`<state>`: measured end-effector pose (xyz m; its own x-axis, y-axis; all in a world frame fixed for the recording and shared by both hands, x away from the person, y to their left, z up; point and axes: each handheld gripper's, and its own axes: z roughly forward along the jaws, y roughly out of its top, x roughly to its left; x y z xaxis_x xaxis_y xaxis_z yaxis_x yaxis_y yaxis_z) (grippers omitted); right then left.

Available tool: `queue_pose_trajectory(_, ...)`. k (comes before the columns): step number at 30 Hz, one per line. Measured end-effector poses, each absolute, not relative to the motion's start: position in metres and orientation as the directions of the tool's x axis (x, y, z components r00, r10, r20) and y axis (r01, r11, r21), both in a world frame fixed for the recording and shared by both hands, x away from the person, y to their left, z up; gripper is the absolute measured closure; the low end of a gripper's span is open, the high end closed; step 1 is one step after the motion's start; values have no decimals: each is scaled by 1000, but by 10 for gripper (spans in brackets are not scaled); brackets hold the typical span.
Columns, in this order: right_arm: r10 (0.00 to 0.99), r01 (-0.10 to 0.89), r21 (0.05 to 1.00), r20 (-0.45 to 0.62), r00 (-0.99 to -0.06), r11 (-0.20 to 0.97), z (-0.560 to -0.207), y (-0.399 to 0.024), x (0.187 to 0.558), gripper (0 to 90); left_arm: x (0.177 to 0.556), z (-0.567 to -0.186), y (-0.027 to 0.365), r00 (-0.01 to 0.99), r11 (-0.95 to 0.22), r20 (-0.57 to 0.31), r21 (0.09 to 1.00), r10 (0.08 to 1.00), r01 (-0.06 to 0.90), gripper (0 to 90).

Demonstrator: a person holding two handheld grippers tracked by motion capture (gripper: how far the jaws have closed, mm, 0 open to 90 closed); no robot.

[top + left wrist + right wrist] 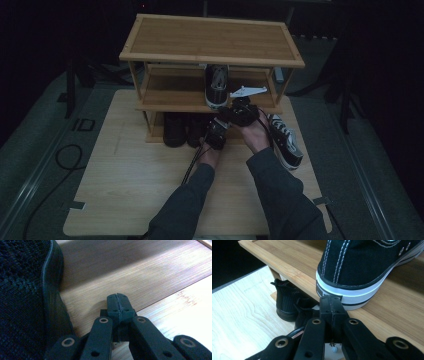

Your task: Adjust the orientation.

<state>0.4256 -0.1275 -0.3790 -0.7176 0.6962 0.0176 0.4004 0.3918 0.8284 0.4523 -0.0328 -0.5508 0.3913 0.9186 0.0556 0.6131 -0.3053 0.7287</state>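
Loose sneaker (285,141) on table (125,190) (right side).

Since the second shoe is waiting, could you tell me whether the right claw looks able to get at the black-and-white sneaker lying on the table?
Probably yes: the black-and-white sneaker lies in the open just right of the right claw, with nothing between them. The claw is shut, pointing at the shelved sneaker, so it must turn and open.

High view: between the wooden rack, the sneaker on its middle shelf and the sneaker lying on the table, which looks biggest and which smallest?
1. Wooden rack, by far.
2. and 3. Sneaker on the table and sneaker on the middle shelf: too alike to rank; the shelf partly hides one.
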Motion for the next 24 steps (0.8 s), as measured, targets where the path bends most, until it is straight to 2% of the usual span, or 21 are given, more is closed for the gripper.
queue_pose_trajectory(10,720,417,828,23,-694,375,-374,-160,412,871,452,-552,-33,394,-310,65,736,917,601,900)
queue_pose_trajectory(17,743,401,822,-39,-668,405,-370,-187,398,846,452,-552,-34,392,-317,75,734,917,601,900)
queue_pose_trajectory(24,761,401,820,-62,-646,408,-382,-207,380,845,452,-551,-32,403,-332,81,724,912,605,900)
